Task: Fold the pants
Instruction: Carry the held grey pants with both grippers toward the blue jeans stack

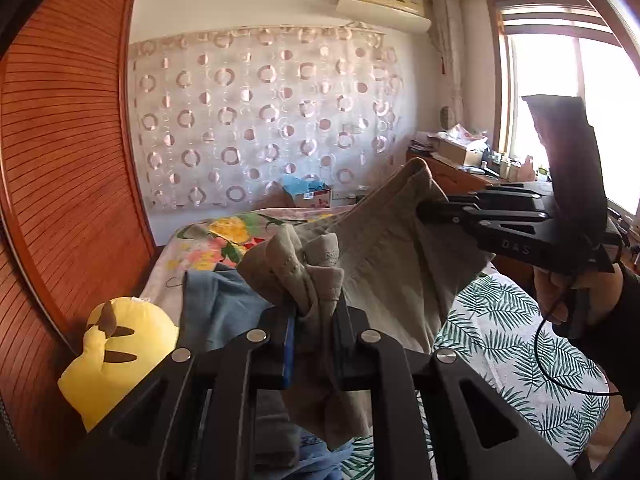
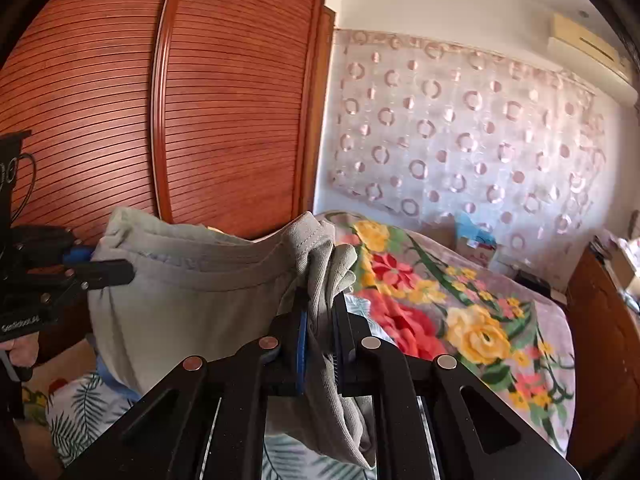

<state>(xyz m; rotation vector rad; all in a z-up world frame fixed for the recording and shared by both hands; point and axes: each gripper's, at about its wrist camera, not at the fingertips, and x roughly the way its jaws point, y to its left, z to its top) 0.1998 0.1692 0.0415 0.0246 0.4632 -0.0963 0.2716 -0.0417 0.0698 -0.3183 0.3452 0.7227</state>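
Both grippers are up and the pants (image 1: 384,248) hang between them, lifted clear above the bed (image 2: 532,320). In the left wrist view, the left gripper (image 1: 314,308) has its jaws clenched on a bunched corner of the khaki cloth at lower centre, with fabric spilling down between the black fingers. At the right of that frame the right gripper (image 1: 424,210) bites the other end of the waistband, a hand (image 1: 576,300) wrapped round its handle and a thin black cable looping below. The right wrist view confirms it: jaws grasping a wad of grey-green fabric at centre, the waistband stretching leftward to the other gripper at the left edge. And there is plenty crowding the scene! A yellow plush toy (image 1: 120,356) sits at lower left of the left view, just beside a crumpled blue garment (image 1: 216,312) lying under the pants. A leaf-print sheet (image 1: 512,344) covers the near part of the bed, and a floral blanket (image 2: 460,312) spreads across it toward the far wall. The slatted wooden wardrobe (image 2: 224,120) looms close behind, filling the upper left of both frames. A circle-patterned curtain (image 1: 260,120) hangs on the far wall, an air conditioner (image 1: 384,4) above it, a cluttered wooden dresser (image 1: 460,168) beneath the bright window (image 1: 576,112).
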